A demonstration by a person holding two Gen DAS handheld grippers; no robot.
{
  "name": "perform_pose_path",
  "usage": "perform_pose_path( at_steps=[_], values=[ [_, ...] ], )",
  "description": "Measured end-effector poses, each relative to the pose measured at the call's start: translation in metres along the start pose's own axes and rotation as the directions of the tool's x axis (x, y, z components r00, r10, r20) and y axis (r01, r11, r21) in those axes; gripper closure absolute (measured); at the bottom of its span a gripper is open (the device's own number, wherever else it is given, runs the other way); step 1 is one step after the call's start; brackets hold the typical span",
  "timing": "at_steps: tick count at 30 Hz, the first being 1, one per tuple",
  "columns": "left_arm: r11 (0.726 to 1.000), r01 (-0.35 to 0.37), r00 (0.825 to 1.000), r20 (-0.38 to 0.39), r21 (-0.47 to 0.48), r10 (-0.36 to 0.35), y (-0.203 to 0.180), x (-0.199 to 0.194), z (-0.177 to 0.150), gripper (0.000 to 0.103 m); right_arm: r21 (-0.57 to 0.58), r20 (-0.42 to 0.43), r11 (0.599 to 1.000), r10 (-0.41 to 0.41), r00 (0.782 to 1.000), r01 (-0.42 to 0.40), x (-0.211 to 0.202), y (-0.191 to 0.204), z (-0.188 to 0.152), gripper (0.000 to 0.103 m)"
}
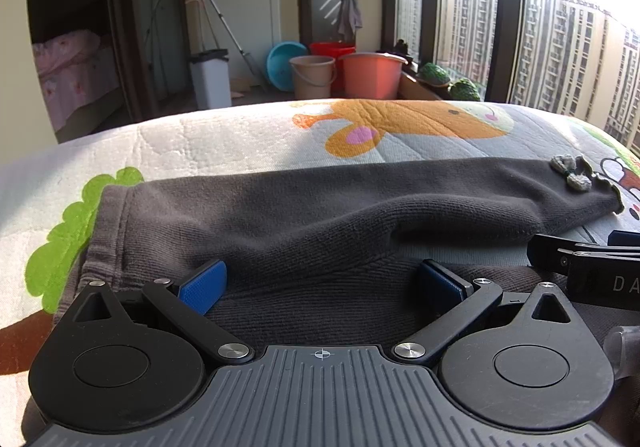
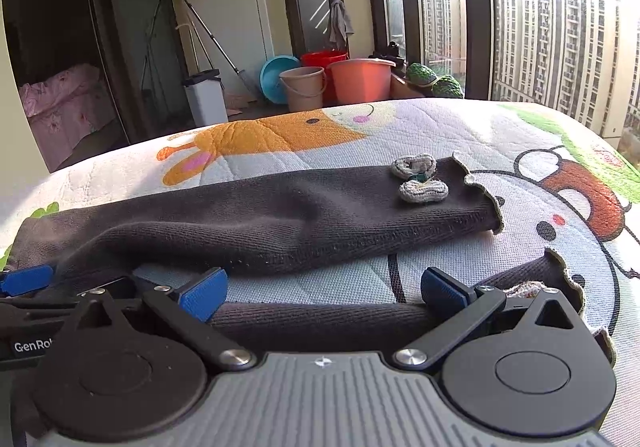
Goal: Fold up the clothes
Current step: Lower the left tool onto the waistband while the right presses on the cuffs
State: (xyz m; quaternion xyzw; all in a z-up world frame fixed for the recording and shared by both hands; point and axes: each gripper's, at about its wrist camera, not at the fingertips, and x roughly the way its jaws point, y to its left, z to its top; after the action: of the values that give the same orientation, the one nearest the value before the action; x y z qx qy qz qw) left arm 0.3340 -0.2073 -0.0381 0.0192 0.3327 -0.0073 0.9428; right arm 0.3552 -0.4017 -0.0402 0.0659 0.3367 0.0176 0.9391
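Observation:
A pair of dark grey knit child's trousers (image 1: pixel 304 215) lies flat on a cartoon-print quilt (image 1: pixel 240 139). Its far leg (image 2: pixel 280 223) runs to the right and ends in a frilled cuff with a crocheted bow (image 2: pixel 420 177). The near leg (image 2: pixel 320 321) lies under my right gripper (image 2: pixel 324 289), which is open with a blue pad on each side of it. My left gripper (image 1: pixel 320 283) is open over the waist end, its pads resting on the cloth. The right gripper also shows at the right edge of the left wrist view (image 1: pixel 588 267).
The quilt (image 2: pixel 500 151) covers a raised surface that ends in front of a balcony. Beyond it stand buckets (image 1: pixel 372 75), a blue basin (image 1: pixel 284 63), a white bin (image 1: pixel 210 77) and a mop. Windows are on the right, a bedroom doorway on the left.

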Motion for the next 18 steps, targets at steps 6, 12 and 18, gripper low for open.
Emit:
perform_pose_path(
  at_steps=[6,12,18],
  values=[
    [1.0,0.0,1.0,0.0,0.0,0.0,-0.0004,-0.0002,0.0001,0.0,0.012,0.005,1.0,0.01,1.0,-0.01,-0.0013,-0.0025,-0.0004,0.0],
    [1.0,0.0,1.0,0.0,0.0,0.0,-0.0001,-0.0003,0.0002,0.0,0.016,0.007,1.0,0.013,1.0,-0.013,-0.002,-0.0029,-0.0003,0.0],
    [1.0,0.0,1.0,0.0,0.0,0.0,-0.0003,-0.0002,0.0002,0.0,0.022,0.008,1.0,0.019,1.0,-0.019,-0.0035,-0.0038,-0.0006,0.0]
  ],
)
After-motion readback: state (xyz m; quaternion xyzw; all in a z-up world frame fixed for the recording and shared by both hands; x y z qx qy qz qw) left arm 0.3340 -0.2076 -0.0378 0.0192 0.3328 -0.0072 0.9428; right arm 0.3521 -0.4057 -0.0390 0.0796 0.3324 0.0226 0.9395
